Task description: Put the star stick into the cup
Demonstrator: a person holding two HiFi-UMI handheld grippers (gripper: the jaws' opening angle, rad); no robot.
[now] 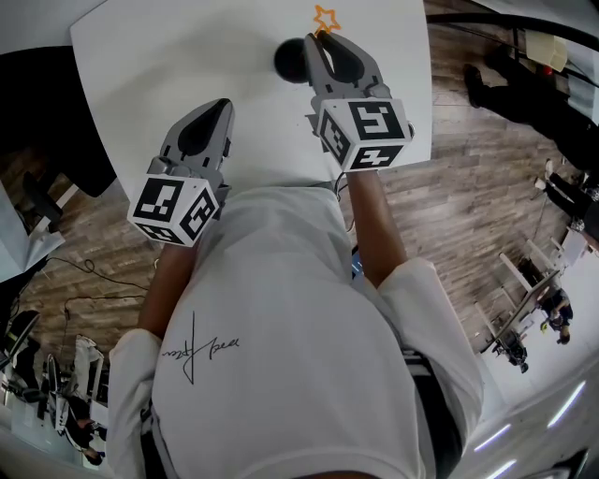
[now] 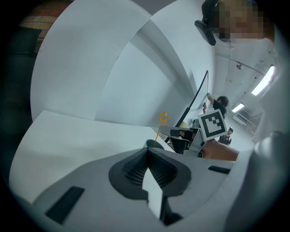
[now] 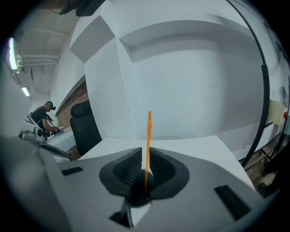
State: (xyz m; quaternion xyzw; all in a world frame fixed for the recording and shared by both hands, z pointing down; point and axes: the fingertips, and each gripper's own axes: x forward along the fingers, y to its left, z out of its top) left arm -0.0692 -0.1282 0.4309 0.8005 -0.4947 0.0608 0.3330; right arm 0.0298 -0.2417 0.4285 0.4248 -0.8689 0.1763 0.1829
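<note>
Table, far edge: right claw barely parted round star stick, seemingly in cup; left claw shut.

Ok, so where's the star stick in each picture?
Head view: the star stick is at top centre, at the right gripper's tip.
Left gripper view: near the middle, star on top, left of the right gripper.
Right gripper view: dead centre, edge-on, between the jaws.
Shared landmark: the dark cup at its foot.
</note>
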